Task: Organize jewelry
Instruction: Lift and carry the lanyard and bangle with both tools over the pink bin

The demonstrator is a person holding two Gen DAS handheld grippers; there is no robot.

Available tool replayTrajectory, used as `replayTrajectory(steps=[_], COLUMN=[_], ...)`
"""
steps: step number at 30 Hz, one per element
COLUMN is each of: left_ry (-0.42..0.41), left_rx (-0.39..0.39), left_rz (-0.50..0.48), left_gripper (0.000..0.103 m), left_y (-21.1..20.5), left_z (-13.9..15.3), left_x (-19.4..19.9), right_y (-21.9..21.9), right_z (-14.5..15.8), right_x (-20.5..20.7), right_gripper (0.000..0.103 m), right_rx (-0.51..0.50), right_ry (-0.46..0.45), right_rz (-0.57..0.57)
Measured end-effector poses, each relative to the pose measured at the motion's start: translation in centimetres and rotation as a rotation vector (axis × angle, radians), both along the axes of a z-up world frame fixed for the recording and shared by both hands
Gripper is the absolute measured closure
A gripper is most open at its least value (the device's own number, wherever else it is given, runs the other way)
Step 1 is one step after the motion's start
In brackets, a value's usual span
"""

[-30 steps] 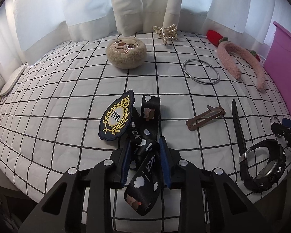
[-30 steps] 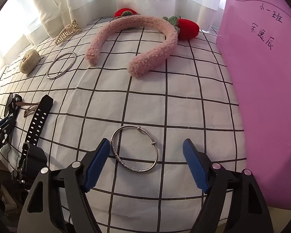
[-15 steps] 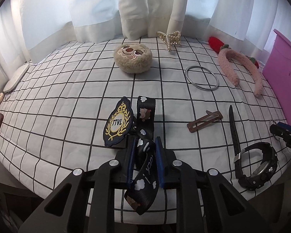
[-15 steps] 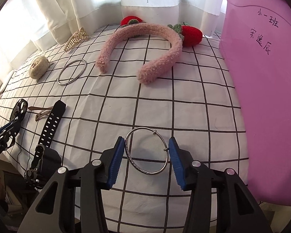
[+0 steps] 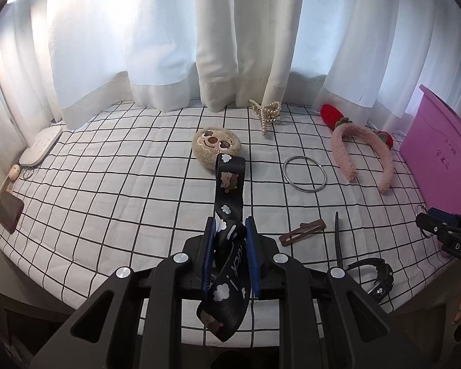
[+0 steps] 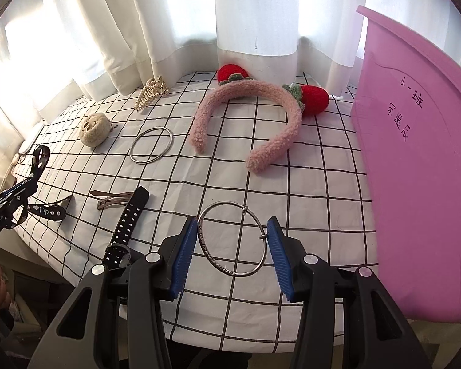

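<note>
My left gripper (image 5: 229,226) is shut on a black strap (image 5: 229,190) printed with clouds and holds it lifted off the checked cloth; it also shows in the right wrist view (image 6: 40,166). My right gripper (image 6: 232,240) is shut on a thin silver bangle (image 6: 218,263), pads against its two sides, raised above the cloth. A pink box (image 6: 421,160) stands just right of it.
On the checked cloth (image 5: 107,184) lie a second silver bangle (image 5: 304,173), a pink furry headband (image 6: 249,117), a plush face (image 5: 216,146), a pearl claw clip (image 5: 267,113), a brown hair clip (image 5: 302,232) and a black watch (image 6: 127,218). A phone (image 5: 7,210) lies at far left.
My right gripper closed from wide open onto the bangle and lifted it. My left gripper rose with the strap, pulling it off the cloth; the oval badge is out of sight.
</note>
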State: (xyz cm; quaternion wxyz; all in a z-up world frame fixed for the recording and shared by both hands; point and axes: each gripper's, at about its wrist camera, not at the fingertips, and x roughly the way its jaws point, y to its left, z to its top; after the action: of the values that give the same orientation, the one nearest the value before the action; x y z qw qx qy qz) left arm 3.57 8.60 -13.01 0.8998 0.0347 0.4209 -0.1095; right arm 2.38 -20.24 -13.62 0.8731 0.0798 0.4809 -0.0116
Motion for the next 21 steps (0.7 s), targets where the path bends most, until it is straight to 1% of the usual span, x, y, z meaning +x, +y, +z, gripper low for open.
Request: replayTrajectory(steps=[7, 10, 15, 21], left_ry=[-0.075, -0.139, -0.22, -0.269], left_rx=[-0.046, -0.055, -0.091, -0.158], left_rz=[-0.053, -0.1, -0.203, -0.372], left_gripper=[0.084, 0.084, 0.084, 0.084], left_y=[-1.8, -3.4, -6.9, -13.0], left_z=[4.7, 7.3, 11.4, 15.3], left_x=[-0.6, -1.0, -1.4, -1.8], right_y=[-0.1, -0.6, -2.2, -6.5], right_z=[4.4, 6.7, 10.6, 14.6], right_x=[-1.0, -1.5, -2.5, -4.7], right_gripper=[0.057, 0.057, 0.057, 0.057], right_rx=[0.023, 0.03, 0.013, -0.003], right_ry=[-0.088, -0.135, -0.218, -0.295], right_rz=[-0.015, -0.027, -0.066, -0.165])
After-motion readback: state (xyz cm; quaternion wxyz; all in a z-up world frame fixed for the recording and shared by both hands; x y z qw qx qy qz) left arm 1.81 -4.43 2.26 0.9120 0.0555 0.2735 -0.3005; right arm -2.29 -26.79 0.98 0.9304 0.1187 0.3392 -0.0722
